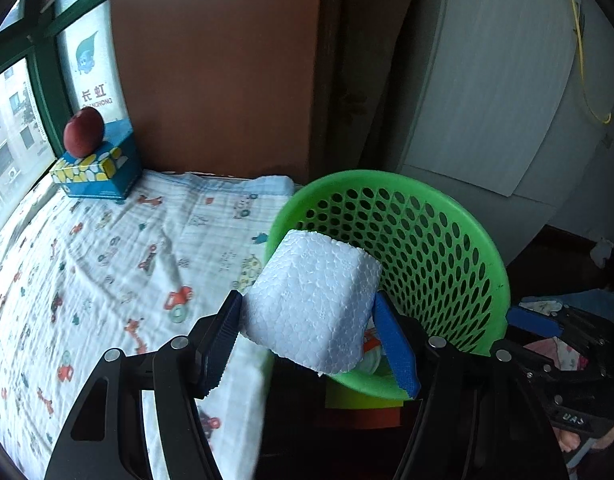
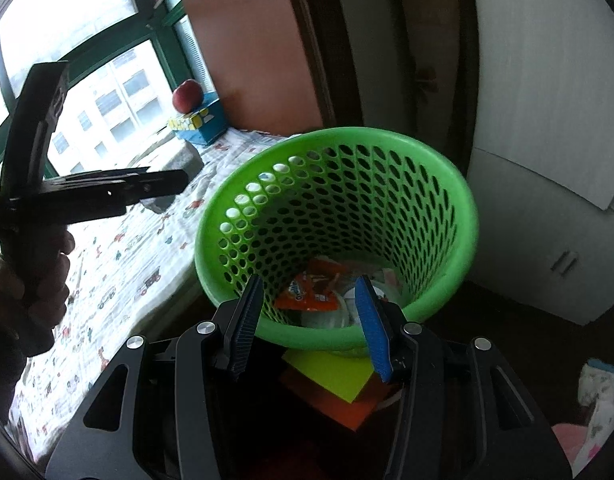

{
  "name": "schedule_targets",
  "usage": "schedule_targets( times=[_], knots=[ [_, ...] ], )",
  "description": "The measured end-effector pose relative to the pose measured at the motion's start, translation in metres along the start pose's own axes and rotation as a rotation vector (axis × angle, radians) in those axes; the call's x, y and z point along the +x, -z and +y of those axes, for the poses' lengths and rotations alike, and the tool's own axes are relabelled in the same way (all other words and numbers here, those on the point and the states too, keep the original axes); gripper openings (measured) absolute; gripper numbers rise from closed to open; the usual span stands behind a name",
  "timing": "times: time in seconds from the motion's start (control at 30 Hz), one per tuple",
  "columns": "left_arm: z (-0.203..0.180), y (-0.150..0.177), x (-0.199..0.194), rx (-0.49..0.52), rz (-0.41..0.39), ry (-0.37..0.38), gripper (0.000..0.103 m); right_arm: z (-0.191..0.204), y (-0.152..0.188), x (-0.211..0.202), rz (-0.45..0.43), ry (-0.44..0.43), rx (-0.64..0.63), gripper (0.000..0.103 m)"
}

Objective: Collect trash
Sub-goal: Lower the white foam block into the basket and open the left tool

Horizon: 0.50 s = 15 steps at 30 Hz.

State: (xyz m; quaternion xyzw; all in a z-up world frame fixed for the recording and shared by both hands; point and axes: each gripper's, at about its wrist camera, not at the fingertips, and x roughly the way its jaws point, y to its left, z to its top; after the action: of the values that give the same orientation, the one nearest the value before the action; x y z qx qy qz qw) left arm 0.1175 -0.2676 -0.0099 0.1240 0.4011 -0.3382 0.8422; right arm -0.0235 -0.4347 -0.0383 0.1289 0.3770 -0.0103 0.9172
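Observation:
A white foam block (image 1: 307,276) is clamped between the fingers of my left gripper (image 1: 307,298), hanging over the near left rim of a green perforated basket (image 1: 427,188). In the right wrist view the basket (image 2: 387,136) holds an orange wrapper (image 2: 311,292) and white crumpled scraps (image 2: 327,316). My right gripper (image 2: 309,280) hovers over the basket's near rim, jaws apart with nothing gripped. Its blue finger (image 1: 535,322) shows beside the basket's right side. A hand (image 2: 27,280) holds the left gripper's black body (image 2: 87,192) at the left.
A red apple (image 1: 85,132) rests on a blue tissue box (image 1: 99,172) by the window. A patterned cloth (image 1: 107,260) covers the surface left of the basket. Brown panel (image 1: 215,60) and white cabinet (image 1: 487,80) stand behind. Yellow and orange sheets (image 2: 327,372) lie under the basket.

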Motion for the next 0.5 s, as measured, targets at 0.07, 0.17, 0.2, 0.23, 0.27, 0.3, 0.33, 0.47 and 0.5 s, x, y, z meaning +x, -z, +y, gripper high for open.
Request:
schedule_targets(
  times=[0.07, 0.17, 0.2, 0.23, 0.27, 0.3, 0.33, 0.47, 0.5],
  knots=[
    [-0.004, -0.002, 0.006, -0.002, 0.013, 0.002, 0.064, -0.002, 0.001, -0.001, 0.000, 0.005, 0.007, 0.049],
    [-0.011, -0.004, 0.016, -0.003, 0.032, 0.007, 0.064, -0.005, 0.003, -0.003, -0.005, 0.021, 0.012, 0.053],
    [-0.014, -0.005, 0.020, -0.001, 0.040, 0.008, 0.064, -0.006, 0.004, -0.003, -0.006, 0.024, 0.016, 0.054],
    [-0.016, -0.005, 0.022, 0.003, 0.044, 0.007, 0.064, -0.007, 0.004, -0.004, -0.008, 0.029, 0.020, 0.055],
    [-0.018, -0.005, 0.025, 0.007, 0.048, 0.004, 0.065, -0.008, 0.005, -0.003, -0.008, 0.034, 0.023, 0.058],
    [-0.021, -0.006, 0.028, 0.011, 0.054, 0.005, 0.067, -0.009, 0.005, -0.003, -0.007, 0.039, 0.024, 0.061],
    [-0.023, -0.005, 0.030, 0.012, 0.057, 0.002, 0.073, -0.010, 0.006, -0.004, -0.009, 0.046, 0.026, 0.061],
    [-0.027, -0.004, 0.036, 0.005, 0.064, 0.007, 0.075, -0.013, 0.008, -0.004, -0.007, 0.060, 0.032, 0.066],
    [-0.027, -0.003, 0.036, 0.001, 0.066, 0.009, 0.076, -0.014, 0.008, -0.003, -0.007, 0.064, 0.032, 0.069]
  ],
)
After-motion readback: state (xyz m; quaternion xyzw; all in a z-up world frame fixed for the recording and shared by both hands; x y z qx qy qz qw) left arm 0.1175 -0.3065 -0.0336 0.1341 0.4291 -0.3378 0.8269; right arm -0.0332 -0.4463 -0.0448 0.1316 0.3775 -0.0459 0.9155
